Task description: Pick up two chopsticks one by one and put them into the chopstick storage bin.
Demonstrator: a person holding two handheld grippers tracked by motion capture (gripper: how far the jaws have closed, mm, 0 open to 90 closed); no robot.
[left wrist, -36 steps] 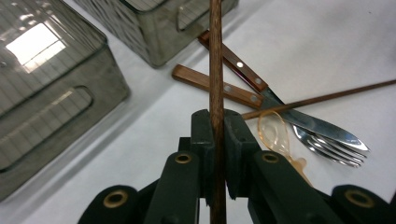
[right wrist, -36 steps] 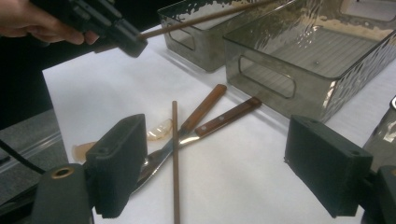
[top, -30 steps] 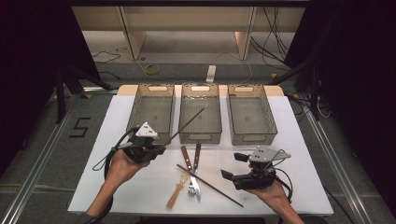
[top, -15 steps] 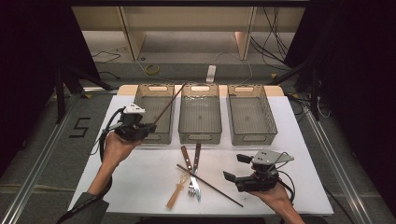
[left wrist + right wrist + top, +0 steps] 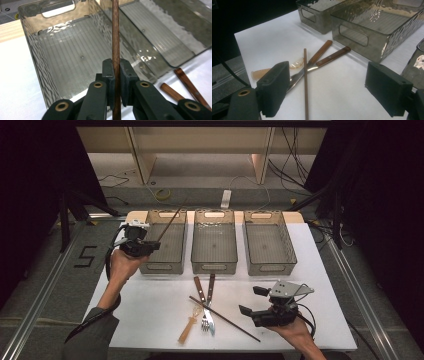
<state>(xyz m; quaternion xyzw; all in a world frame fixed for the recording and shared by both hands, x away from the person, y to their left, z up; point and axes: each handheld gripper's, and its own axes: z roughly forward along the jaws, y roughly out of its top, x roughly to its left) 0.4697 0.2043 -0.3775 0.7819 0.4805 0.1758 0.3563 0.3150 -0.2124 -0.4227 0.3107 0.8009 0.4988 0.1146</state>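
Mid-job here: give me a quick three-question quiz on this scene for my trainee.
1. True or false: the left gripper is shut on a chopstick.
2. Over which bin is that chopstick held: A left bin, B middle bin, C right bin?
3. What lies on the table crossing the fork and knife?

Key:
1. True; the pads clamp it.
2. A.
3. A second chopstick, in front of the open right gripper.
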